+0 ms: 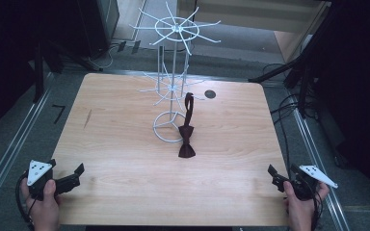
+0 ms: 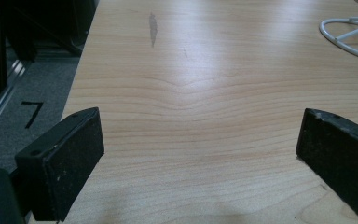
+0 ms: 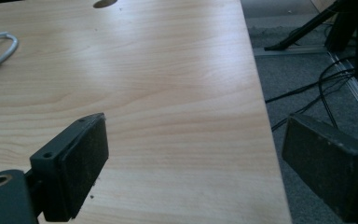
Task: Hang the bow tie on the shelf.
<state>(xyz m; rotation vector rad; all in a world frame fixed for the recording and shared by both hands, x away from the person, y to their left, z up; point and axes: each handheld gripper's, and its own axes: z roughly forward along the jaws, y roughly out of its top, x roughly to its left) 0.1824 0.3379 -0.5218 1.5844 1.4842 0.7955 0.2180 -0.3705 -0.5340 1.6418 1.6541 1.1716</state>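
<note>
High view showed a wooden table (image 1: 125, 144) with a white wire rack (image 1: 172, 86) standing near the middle. A dark red bow tie (image 1: 187, 139) hung by its strap from one of the rack's low arms, and its bottom end touched the table just beside the rack's ring base. The left gripper (image 1: 72, 179) sat at the near left corner (held in a hand (image 1: 43, 204)), jaws wide apart and holding nothing. The right gripper (image 1: 275, 177) sat at the near right corner, also wide open and empty.
</note>
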